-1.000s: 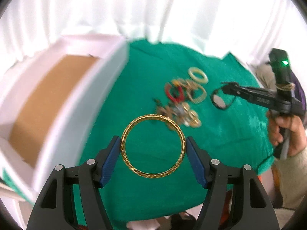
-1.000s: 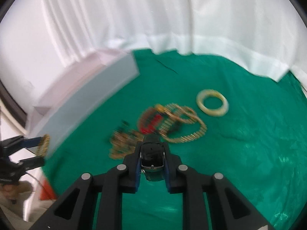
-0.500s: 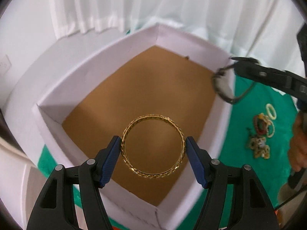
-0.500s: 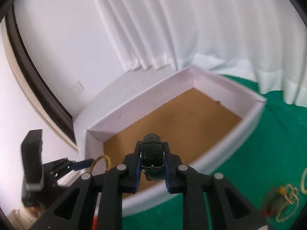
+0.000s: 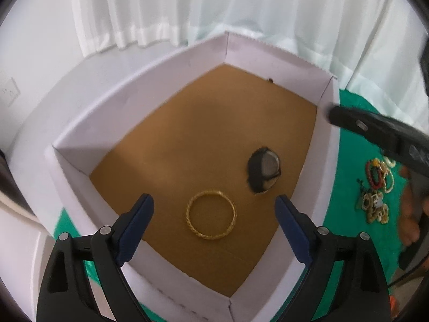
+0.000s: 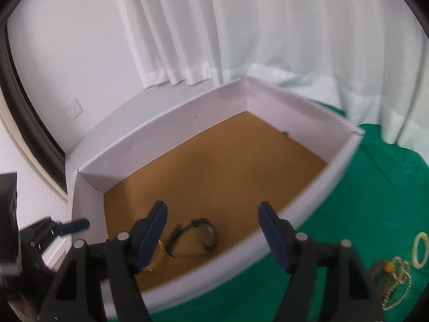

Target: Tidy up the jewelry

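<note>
Inside the white-walled cardboard box (image 5: pixel 325 145) with a brown floor, a textured gold bangle (image 5: pixel 211 214) and a black wristwatch (image 5: pixel 264 168) are seen lying apart beneath the widely spread left gripper (image 5: pixel 214 214) and right gripper (image 6: pixel 212 222).

Home room: white curtains (image 6: pixel 214 26), wall socket (image 6: pixel 74 109).

Soft, bright daylight filters through the white curtain (image 5: pixel 241 5) at 12 o'clock, leaving only faint shadows. Both fisheye views bow straight lines and darken to black at the corners. The right wrist view is motion-blurred, smearing the box (image 6: pixel 335 171) rim at 3 o'clock.
</note>
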